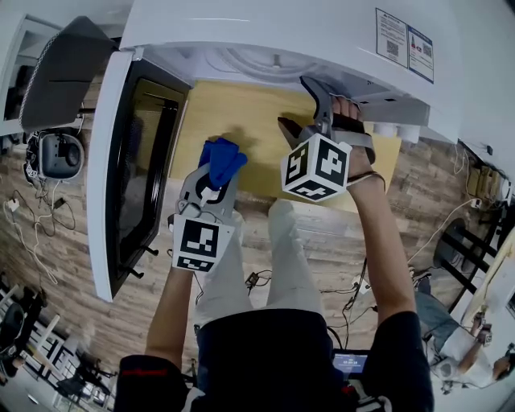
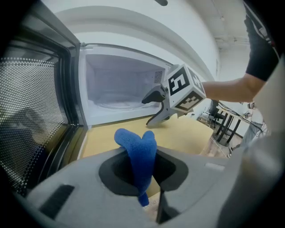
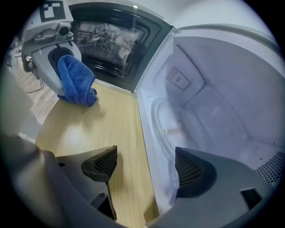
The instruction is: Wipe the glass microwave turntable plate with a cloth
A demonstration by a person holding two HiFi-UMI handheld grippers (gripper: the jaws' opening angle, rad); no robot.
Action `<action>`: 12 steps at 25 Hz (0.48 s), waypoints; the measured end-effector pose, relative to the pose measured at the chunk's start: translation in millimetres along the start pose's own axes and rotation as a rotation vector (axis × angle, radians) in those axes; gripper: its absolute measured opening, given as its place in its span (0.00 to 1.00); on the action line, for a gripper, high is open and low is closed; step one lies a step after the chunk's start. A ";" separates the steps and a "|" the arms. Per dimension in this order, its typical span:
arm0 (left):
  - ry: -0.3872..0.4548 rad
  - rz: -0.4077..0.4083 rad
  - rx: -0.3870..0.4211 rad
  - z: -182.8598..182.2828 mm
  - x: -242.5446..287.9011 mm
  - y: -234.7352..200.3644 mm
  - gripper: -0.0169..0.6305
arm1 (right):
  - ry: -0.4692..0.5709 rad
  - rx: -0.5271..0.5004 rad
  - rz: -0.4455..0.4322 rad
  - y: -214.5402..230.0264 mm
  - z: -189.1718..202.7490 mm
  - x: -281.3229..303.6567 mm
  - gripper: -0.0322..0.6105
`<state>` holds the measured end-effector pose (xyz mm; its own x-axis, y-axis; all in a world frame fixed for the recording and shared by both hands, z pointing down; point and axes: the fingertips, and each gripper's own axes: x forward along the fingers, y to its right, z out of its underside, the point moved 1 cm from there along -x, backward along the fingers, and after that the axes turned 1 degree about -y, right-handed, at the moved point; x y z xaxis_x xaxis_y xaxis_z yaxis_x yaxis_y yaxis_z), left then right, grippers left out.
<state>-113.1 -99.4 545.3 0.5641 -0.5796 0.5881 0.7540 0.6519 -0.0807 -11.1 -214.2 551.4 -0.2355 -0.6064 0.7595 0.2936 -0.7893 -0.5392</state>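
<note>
Head view: my left gripper (image 1: 216, 173) is clamped on the blue cloth (image 1: 223, 157) over the wooden counter (image 1: 241, 105), with the right gripper (image 1: 296, 103) at the microwave's mouth.

Left gripper view: the glass plate (image 2: 116, 105) lies far inside the cavity. The cloth's loose fold might slip free on a snag.

Right gripper view: the jaws are spread and empty, straddling the cavity's front lip (image 3: 149, 147), which I could clip. The open door (image 3: 113, 49) crowds the left.

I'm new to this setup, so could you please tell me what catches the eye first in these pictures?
The bright blue cloth stands out first, pinched in the left gripper above the wooden tabletop. Behind it the white microwave gapes, its door swung wide on the left, with the glass turntable plate lying inside. The right gripper hangs at the microwave's mouth, jaws apart and empty.
</note>
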 end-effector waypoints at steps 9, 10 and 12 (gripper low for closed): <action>0.000 -0.009 -0.021 -0.8 1.1 -3.8 0.11 | 0.005 -0.021 0.019 -2.8 -0.2 6.6 0.60; 0.000 -0.011 -0.023 -1.1 1.0 -4.8 0.11 | 0.007 -0.020 0.023 -2.6 -0.3 6.7 0.59; 0.000 -0.015 -0.026 -1.7 1.3 -6.5 0.11 | 0.015 -0.011 0.034 -1.7 -0.1 7.1 0.59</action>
<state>-116.7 -105.3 545.2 0.5530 -0.5893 0.5889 0.7706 0.6306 -0.0926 -13.4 -217.2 557.7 -0.2393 -0.6339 0.7354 0.2917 -0.7694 -0.5683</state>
